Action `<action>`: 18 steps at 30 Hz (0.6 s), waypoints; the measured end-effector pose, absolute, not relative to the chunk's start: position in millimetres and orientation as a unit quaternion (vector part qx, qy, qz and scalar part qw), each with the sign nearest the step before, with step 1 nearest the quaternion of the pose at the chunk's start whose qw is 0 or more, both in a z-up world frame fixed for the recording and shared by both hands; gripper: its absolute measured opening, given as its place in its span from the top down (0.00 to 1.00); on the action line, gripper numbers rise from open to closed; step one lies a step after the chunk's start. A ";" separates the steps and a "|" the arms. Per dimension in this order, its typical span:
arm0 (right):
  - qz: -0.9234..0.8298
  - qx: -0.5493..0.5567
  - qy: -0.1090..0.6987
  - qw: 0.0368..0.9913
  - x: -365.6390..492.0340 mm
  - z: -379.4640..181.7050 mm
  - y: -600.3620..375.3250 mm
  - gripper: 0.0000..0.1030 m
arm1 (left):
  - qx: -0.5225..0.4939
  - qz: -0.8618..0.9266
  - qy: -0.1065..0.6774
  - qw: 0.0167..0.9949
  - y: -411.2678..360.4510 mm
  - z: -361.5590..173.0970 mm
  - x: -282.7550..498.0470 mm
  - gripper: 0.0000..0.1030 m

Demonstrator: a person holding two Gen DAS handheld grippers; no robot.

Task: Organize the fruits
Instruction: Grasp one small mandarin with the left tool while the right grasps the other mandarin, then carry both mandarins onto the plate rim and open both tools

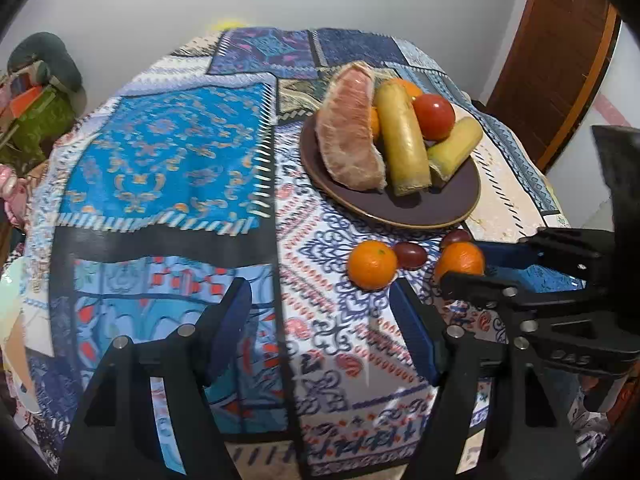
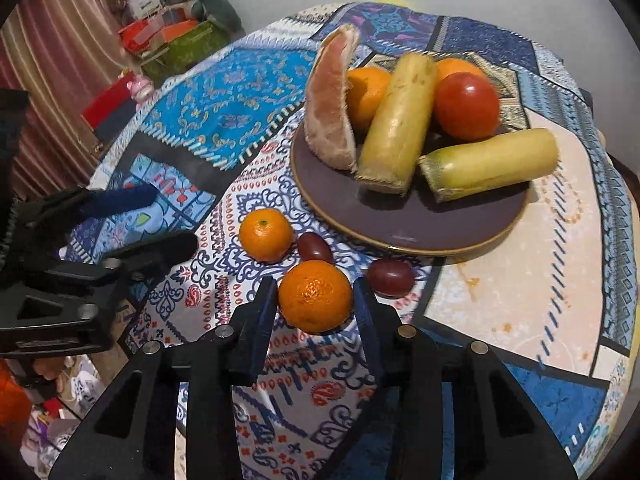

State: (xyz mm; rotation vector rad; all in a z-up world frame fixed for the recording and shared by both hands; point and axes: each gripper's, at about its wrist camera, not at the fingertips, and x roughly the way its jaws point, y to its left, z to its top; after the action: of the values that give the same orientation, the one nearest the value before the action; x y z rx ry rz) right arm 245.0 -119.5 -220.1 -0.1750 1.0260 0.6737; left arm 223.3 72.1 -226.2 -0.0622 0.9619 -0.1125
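A dark plate (image 2: 400, 220) (image 1: 440, 204) on the patterned tablecloth holds a pomelo wedge (image 2: 330, 120), two yellow cane pieces (image 2: 396, 120), a tomato (image 2: 466, 106) and oranges (image 2: 366, 92). In front of the plate lie two mandarins and two dark red grapes (image 2: 390, 278). My right gripper (image 2: 315, 300) has its jaws around the nearer mandarin (image 2: 315, 296), touching or nearly touching its sides; it also shows in the left wrist view (image 1: 460, 260). The other mandarin (image 2: 266, 234) (image 1: 372, 264) lies free. My left gripper (image 1: 320, 320) is open and empty above the cloth.
The table's front edge is close under both grippers. Boxes and bags (image 2: 176, 36) are piled beside the table on the left. A brown wooden door (image 1: 552, 52) stands at the right. The left gripper shows at the left of the right wrist view (image 2: 120, 232).
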 end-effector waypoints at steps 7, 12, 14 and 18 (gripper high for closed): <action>0.295 -0.063 0.458 0.837 250.4 -201.6 -153.4 0.65 | -0.031 -0.074 0.484 0.872 53.4 -239.9 243.7 0.42; 0.280 -0.040 0.455 0.844 261.1 -199.1 -172.6 0.65 | -0.028 -0.084 0.500 0.861 43.3 -250.6 254.8 0.54; 0.276 -0.035 0.456 0.846 263.7 -199.8 -176.7 0.65 | -0.024 -0.082 0.501 0.861 40.2 -253.8 256.7 0.57; 0.266 -0.035 0.455 0.849 268.6 -202.4 -179.9 0.65 | -0.008 -0.079 0.500 0.862 33.2 -255.4 257.7 0.67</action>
State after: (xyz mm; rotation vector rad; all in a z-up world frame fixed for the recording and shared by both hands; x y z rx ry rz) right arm 268.6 -179.9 -202.4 -0.0746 0.9579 0.5612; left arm 257.7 33.2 -255.4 -0.0165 1.0491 -0.1663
